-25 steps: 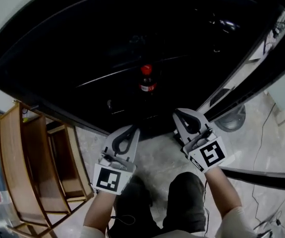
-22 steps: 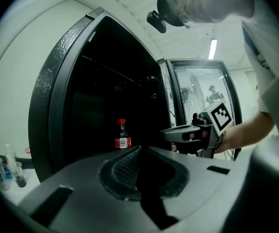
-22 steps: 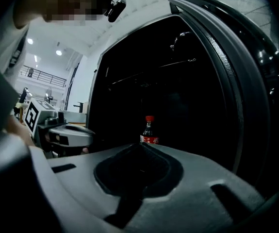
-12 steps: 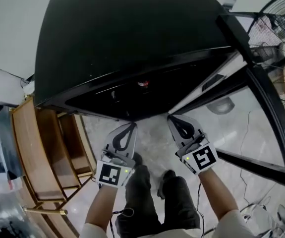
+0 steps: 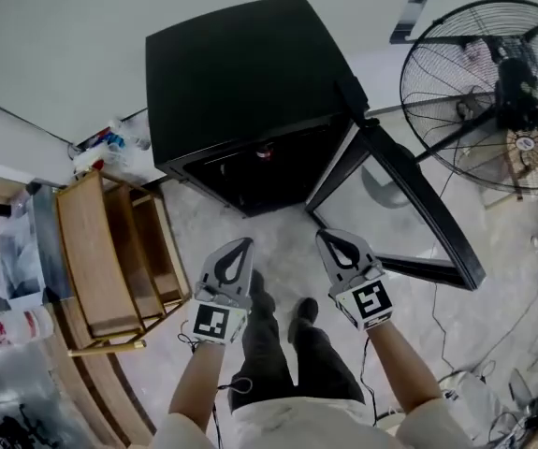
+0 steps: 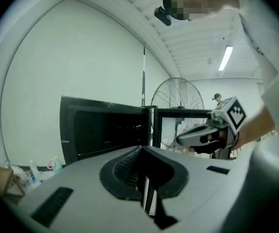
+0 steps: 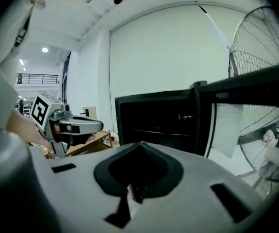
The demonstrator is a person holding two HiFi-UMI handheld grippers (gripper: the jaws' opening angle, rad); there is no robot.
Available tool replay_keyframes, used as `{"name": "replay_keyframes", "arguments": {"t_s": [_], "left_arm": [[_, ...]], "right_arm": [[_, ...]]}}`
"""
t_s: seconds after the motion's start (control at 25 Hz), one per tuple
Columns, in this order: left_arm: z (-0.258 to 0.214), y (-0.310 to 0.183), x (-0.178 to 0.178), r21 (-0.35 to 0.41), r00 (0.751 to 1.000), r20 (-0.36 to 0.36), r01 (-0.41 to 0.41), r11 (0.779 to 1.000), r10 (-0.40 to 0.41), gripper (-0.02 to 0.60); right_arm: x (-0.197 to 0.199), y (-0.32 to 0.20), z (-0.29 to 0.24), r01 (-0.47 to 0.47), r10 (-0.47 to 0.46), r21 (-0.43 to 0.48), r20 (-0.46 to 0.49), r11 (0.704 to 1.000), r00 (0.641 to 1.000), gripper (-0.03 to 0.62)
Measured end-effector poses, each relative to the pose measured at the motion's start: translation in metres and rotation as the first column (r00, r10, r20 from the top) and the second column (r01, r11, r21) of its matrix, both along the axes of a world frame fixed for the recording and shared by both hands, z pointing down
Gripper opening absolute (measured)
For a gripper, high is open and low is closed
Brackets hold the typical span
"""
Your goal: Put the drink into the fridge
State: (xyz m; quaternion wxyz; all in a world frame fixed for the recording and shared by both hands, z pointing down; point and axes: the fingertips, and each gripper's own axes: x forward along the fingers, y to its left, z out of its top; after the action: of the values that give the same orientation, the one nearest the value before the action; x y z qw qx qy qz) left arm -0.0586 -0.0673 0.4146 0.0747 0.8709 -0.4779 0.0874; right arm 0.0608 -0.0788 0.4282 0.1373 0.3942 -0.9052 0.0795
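The black fridge (image 5: 240,73) stands on the floor ahead of me with its glass door (image 5: 399,204) swung open to the right. Inside it, on a shelf, stands the drink (image 5: 264,152), a small bottle with a red cap. My left gripper (image 5: 241,244) and right gripper (image 5: 328,236) hang side by side over the floor, well short of the fridge, both shut with nothing in them. In the left gripper view the shut jaws (image 6: 141,152) point at the open fridge (image 6: 105,130). The right gripper view shows its jaws (image 7: 140,147) closed too, facing the fridge (image 7: 158,125).
A wooden shelf unit (image 5: 109,251) stands on the left, with bottles (image 5: 109,143) beside the fridge. A big standing fan (image 5: 493,82) is at the right behind the door. Cables (image 5: 521,354) lie on the floor at the lower right. My legs are below the grippers.
I have backed away from the fridge: it filled the view a second ago and is now small and far. Both grippers drew back with me, still shut.
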Motion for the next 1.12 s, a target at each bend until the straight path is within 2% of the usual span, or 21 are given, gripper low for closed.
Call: {"name": "replay_keyframes", "arguments": {"t_s": [0.12,0.32,0.48,0.68,1.12], "left_arm": [[-0.046,0.036,0.005,-0.017,1.000,0.009,0.003,1.000,-0.003,0.008],[-0.113,0.087,0.003,-0.026,1.000,-0.022,0.005,1.000,-0.005,0.008],[-0.146,0.118,-0.007,-0.029,0.998,-0.058,0.027,0.999,-0.028,0.008],[-0.160,0.150,-0.023,-0.069,0.992,-0.111,0.052,0.996,-0.060,0.009],[-0.188,0.182,-0.079,-0.062,0.996,-0.094,-0.008,0.998,0.002,0.008]], "right_arm": [[0.014,0.030,-0.039,-0.015,0.014,-0.032,-0.007,0.999,1.000,0.000],[0.022,0.073,-0.105,-0.015,0.015,-0.048,-0.002,0.999,1.000,0.000],[0.025,0.100,-0.145,-0.038,0.040,-0.064,0.039,0.997,0.998,0.000],[0.017,0.130,-0.176,-0.079,0.084,-0.064,0.078,0.995,0.993,0.000],[-0.007,0.162,-0.200,-0.178,0.178,-0.008,0.013,0.984,0.984,0.000]]}}
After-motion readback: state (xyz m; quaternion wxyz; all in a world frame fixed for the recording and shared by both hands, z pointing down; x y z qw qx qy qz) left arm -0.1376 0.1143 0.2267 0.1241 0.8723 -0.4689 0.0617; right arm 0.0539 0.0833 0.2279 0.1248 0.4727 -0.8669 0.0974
